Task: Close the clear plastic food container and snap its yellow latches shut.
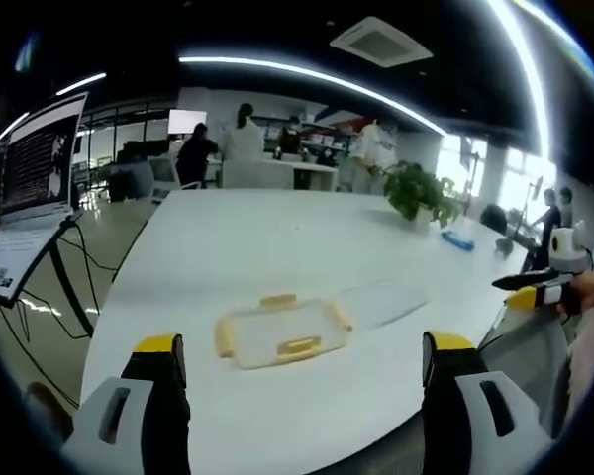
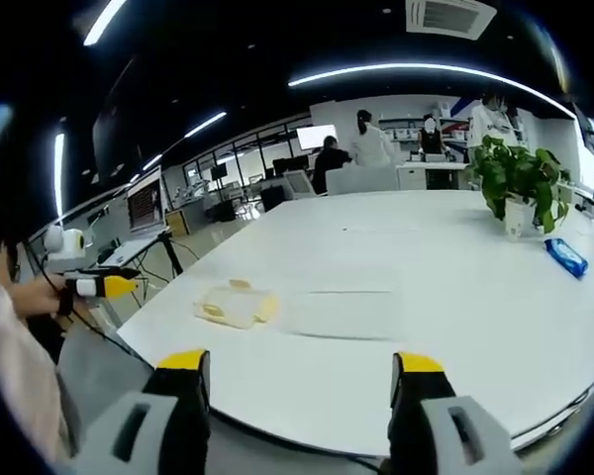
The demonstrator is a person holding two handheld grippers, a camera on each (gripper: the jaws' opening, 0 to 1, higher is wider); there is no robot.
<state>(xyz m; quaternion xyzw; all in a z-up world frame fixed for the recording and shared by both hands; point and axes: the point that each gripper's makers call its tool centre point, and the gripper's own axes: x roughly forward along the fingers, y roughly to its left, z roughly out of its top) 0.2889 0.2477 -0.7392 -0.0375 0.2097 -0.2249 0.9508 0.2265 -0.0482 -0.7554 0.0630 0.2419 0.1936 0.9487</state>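
Bright strip lights ran over an open office, where a long white table surface (image 1: pixel 277 247) stretched toward several people standing at desks in the back. Near its close edge lay a shallow clear plastic food container with yellow latches (image 1: pixel 280 332), sitting flat, and just beside it on the far side lay a flat transparent lid (image 1: pixel 381 300), apparently touching or nearly touching the container's edge; I could not tell which. One of the yellow latches (image 1: pixel 299 345) faced the near side. A green potted plant (image 2: pixel 515 183) and a small blue packet (image 2: pixel 565 256) stood well apart from them, farther down the surface, and a laptop on a stand (image 1: pixel 35 188) sat off to one side.

Both tools hung back from the surface edge. The left gripper (image 1: pixel 302 381) had its yellow-tipped jaws spread wide with nothing between them, and the right gripper (image 2: pixel 299 391) was likewise wide apart and empty.

By my judgement nothing had been started: the container was uncovered, the latches unfastened. The next move would call for reaching in, taking the thin lid by an edge, and seating it squarely before pressing any latch down.
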